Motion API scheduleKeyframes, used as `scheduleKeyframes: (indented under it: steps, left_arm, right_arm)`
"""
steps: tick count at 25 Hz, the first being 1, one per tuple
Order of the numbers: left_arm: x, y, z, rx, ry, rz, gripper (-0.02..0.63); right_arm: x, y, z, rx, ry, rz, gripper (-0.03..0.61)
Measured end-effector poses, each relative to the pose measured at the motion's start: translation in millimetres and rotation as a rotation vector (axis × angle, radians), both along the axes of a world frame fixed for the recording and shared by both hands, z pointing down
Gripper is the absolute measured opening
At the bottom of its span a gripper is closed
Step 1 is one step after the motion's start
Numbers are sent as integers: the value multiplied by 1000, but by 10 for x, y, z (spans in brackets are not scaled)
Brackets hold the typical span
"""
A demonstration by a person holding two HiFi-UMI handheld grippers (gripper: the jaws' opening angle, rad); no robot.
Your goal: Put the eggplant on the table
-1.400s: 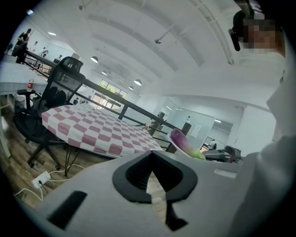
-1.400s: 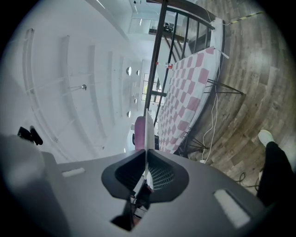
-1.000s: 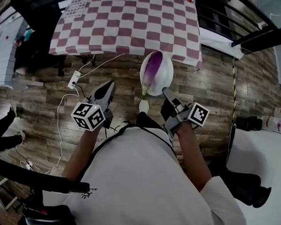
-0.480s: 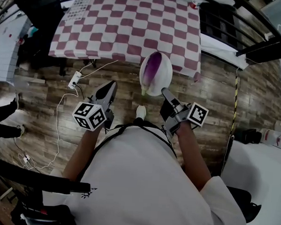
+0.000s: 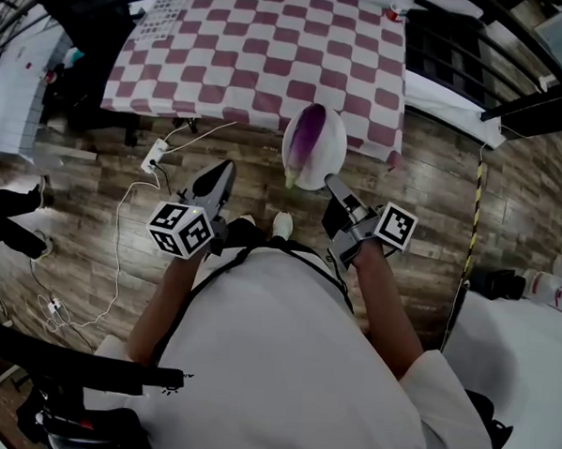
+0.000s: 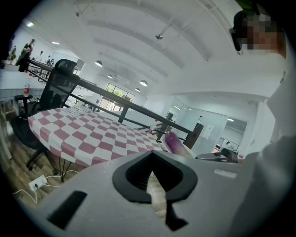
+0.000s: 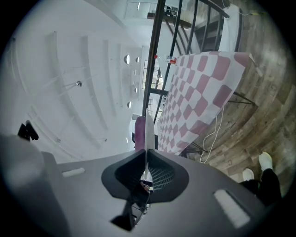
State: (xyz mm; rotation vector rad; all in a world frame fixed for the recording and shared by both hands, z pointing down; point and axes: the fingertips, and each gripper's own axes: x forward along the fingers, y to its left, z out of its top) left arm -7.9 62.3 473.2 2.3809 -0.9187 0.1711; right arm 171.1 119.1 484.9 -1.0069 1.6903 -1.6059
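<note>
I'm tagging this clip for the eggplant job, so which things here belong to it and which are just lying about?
In the job: eggplant; white plate carrying it; right tongs, clamped on the plate's rim; checkered table ahead.
Lying about: left tongs, shut and empty; power strip and white cable on the wood floor; black office chair by the table.

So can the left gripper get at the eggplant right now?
Probably yes: the eggplant lies uncovered on the plate that the right gripper holds, and nothing stands between it and the left gripper, whose jaws are shut.
</note>
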Motion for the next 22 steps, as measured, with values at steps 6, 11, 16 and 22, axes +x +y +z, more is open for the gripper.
scheduleKeyframes:
  steps: [6, 11, 16, 22]
  left_arm:
    - [116, -66, -40, 9, 15, -1, 0]
    - [143, -161, -60, 17, 27, -6, 0]
    - [137, -289, -62, 18, 33, -13, 0]
    - [62, -557, -27, 14, 31, -16, 0]
  right_arm:
    - [76, -49, -40, 7, -2, 1, 26]
    - [83, -152, -68, 17, 6, -4, 26]
    - [83, -290, -72, 15, 2, -3, 27]
    - [25, -553, -60, 15, 1, -5, 27]
